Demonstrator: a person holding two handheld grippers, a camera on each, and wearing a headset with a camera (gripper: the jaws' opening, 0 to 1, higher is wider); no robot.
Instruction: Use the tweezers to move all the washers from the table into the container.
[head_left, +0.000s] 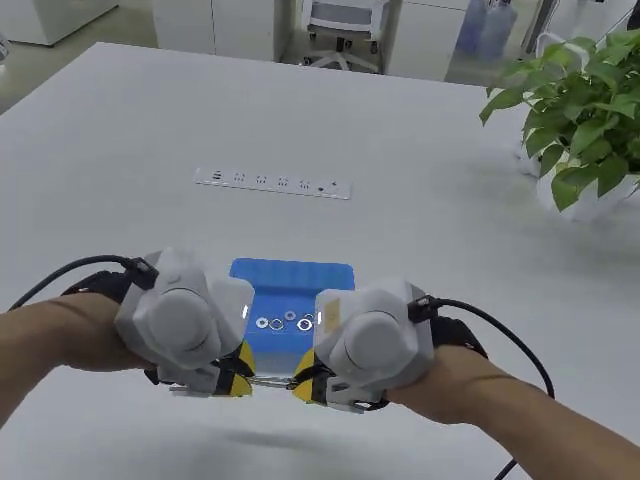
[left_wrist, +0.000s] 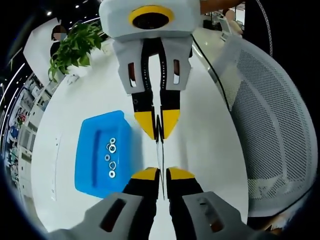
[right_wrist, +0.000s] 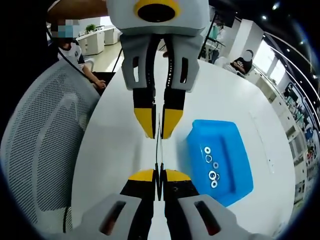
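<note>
Five washers (left_wrist: 111, 158) lie in a loose row inside the blue container (right_wrist: 235, 150), none of them touching the tongs. No washer is to be seen on the bare surface (head_left: 400, 150) around the tongs, so by my reading the moving looks finished, or nearly so.

The container sits just beside the gap between the two tongs, on the far side from the person. It lies to the left of the left tongs' (left_wrist: 162, 175) forward line and to the right of the right tongs' (right_wrist: 159, 176). Neither is clearly nearer; it stands about even with both tips.

The tweezers (head_left: 272, 381) bridge that gap. Their long axis runs straight from one tongs to the other, roughly parallel to the container's near edge. The two tongs point at each other, tip toward tip, a short way apart. Each is closed on one end of the tweezers, with the thin metal strip pinched between the yellow pads.

Any next pick would turn on swinging the tweezers' line sideways, toward the container, since the washers lie off that axis and not along it.
</note>
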